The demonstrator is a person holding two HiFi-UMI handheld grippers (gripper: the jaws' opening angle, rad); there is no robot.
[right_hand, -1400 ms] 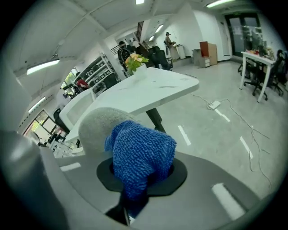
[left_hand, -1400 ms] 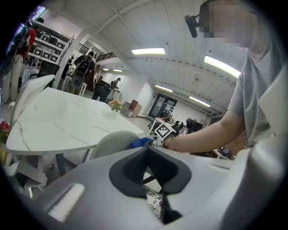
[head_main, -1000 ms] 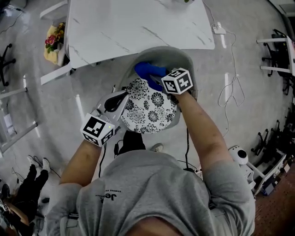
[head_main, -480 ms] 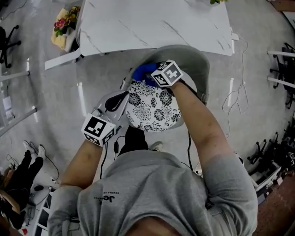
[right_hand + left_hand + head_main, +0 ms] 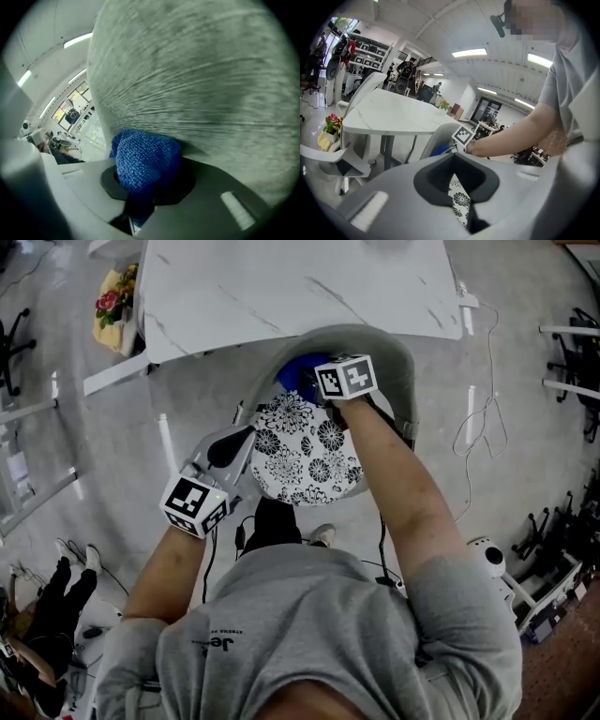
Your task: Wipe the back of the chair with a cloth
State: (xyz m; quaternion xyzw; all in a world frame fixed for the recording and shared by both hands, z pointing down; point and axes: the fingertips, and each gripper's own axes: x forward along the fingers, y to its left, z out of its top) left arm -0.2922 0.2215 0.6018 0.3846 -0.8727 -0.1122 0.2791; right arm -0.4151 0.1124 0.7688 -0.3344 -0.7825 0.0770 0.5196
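Jaws of left gripper (image 5: 246, 442) pinched on edge of floral cushion (image 5: 305, 454). Right gripper (image 5: 136, 206) beyond, clamped on blue cloth (image 5: 146, 159), cloth pressed against grey chair back (image 5: 201, 79). White marble table (image 5: 281, 287) behind chair.

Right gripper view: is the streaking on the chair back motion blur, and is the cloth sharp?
Right gripper view: the grey chair back is smeared into streaks, likely motion blur; the blue cloth is sharp. Head view: even light, no glare. Left gripper view: fisheye bending, dark corners.
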